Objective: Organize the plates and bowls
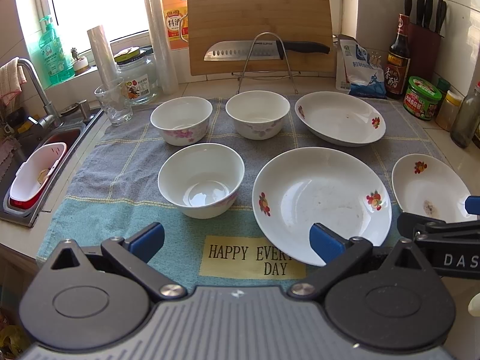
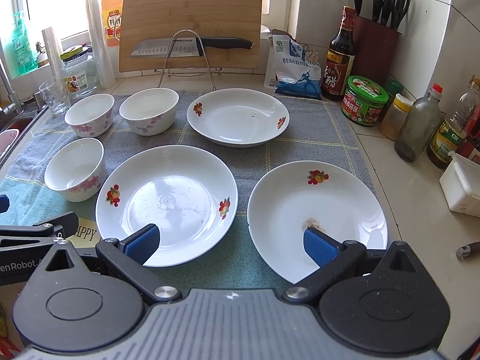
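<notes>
Three bowls (image 1: 201, 180) and three plates (image 2: 166, 201) lie apart on a cloth (image 1: 126, 162) (printed "HAPPY EVERY DAY") spread over the counter (image 2: 420, 204). The left gripper (image 1: 237, 240) and the right gripper (image 2: 231, 240) hover at the cloth's near edge, fingers spread wide, holding nothing.

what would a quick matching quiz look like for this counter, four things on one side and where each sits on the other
Things:
1. kitchen knife
2. drinking glass
3. stained plate
4. green-lidded tub

Places:
A. right of the towel, beside the dark sauce bottle
B. front right of the towel
C. on the wire rack, against the cutting board
D. left, near the sink

Pairs: 1-C, 2-D, 3-B, 4-A
</notes>
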Motion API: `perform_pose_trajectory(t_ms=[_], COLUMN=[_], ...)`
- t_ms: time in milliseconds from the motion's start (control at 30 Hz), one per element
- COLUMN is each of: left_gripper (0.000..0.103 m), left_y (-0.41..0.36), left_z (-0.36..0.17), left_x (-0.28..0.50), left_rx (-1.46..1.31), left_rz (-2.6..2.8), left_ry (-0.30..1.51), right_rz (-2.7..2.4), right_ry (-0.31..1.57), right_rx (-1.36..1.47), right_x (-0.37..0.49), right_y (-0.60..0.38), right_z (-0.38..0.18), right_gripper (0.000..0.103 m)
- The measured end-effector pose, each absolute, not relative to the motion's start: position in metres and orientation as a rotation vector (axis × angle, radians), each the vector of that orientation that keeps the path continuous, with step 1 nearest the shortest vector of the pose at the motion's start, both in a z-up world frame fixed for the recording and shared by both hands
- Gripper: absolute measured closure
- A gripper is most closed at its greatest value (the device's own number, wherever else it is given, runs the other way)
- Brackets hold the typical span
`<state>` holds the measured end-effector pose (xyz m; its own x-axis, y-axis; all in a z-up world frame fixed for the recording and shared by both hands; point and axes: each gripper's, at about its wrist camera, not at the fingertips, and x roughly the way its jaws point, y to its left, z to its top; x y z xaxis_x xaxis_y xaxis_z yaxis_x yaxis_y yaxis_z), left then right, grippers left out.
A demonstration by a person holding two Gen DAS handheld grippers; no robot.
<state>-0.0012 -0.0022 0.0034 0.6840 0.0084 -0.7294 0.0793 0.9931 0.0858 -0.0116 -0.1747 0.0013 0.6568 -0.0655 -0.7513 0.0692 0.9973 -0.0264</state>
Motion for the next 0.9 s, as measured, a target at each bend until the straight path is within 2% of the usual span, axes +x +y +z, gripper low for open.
perform_pose_trajectory(t_ms=[900], left_gripper=[0.001], left_y=[-0.003], left_z=[0.0044], left_x=[-0.0007], left_rx=[0.107], left_rz=[-0.038], left_ry=[0.818], right_rz=[-0.075], right_ry=[0.845], right_rx=[0.0], right_x=[-0.0096], right_y=[-0.1748], right_z=[0.005], right_gripper=[0.0])
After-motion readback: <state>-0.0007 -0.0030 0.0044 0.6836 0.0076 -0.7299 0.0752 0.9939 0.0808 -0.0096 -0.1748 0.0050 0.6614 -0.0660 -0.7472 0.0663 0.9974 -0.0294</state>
